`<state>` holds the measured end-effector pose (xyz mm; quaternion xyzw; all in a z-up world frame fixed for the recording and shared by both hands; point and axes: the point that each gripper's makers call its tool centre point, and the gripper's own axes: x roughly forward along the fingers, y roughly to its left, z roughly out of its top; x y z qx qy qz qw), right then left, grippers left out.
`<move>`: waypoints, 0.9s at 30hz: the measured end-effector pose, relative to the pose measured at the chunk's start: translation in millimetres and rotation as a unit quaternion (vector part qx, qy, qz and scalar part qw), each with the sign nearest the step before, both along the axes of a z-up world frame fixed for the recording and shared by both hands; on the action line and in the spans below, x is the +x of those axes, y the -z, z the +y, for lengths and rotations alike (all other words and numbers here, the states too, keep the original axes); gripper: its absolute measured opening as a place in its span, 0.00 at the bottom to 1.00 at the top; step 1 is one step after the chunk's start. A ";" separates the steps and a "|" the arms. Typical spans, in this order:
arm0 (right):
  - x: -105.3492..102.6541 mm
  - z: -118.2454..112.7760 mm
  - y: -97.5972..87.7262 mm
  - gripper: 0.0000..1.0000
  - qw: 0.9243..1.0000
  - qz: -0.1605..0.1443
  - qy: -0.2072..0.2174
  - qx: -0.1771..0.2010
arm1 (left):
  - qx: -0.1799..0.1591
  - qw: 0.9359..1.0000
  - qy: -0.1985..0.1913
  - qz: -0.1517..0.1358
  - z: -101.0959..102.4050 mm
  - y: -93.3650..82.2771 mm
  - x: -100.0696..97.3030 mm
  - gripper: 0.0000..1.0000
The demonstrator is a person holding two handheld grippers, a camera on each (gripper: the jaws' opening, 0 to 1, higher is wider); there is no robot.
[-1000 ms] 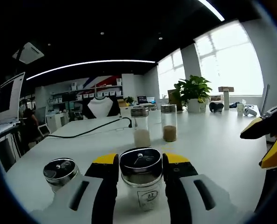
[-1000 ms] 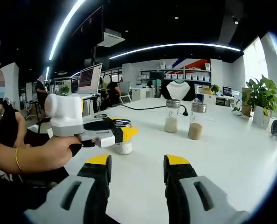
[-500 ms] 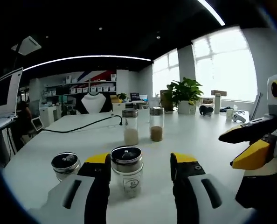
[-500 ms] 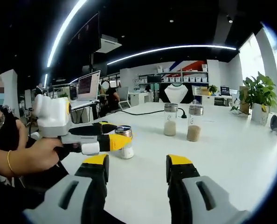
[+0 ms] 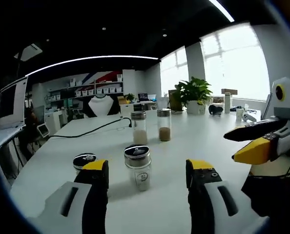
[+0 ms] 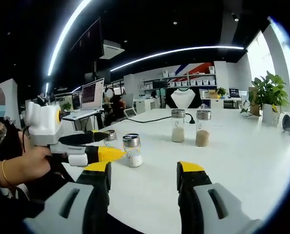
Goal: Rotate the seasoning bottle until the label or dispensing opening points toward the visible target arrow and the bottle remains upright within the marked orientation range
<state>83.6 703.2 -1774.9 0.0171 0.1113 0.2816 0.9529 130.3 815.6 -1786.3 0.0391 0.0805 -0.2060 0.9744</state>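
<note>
A white worktop (image 5: 218, 146) carries all the objects. Left hand-held gripper (image 5: 147, 170): jaws spread wide and empty, yellow tips standing either side of the seasoning bottle (image 5: 138, 166) but apart from it; in the right gripper view the same tool (image 6: 108, 146) enters from the left, held by a hand (image 6: 23, 165), its tips just short of the bottle (image 6: 132, 150). Right hand-held gripper (image 6: 142, 173): jaws likewise parted and empty, with the bottle lying ahead and to the left of its line. The seasoning bottle stands upright, long axis vertical, metal cap up, a small label facing the left gripper's camera; it lies straight ahead between the left jaws, so the left tool is judged the nearer and better aligned for a grasp about the bottle's sides. Two taller jars, one with pale contents (image 5: 138, 127) and one with brown contents (image 5: 164, 125), stand side by side well beyond it. A small capped jar (image 5: 84, 161) sits near the left jaw tip. No target arrow or orientation marking can be made out on the worktop.
</note>
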 end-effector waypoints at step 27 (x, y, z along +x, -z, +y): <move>12.8 -16.7 -9.2 0.60 1.000 0.003 0.004 0.007 | -0.004 1.000 -0.012 -0.007 19.7 -10.0 -12.1 1.00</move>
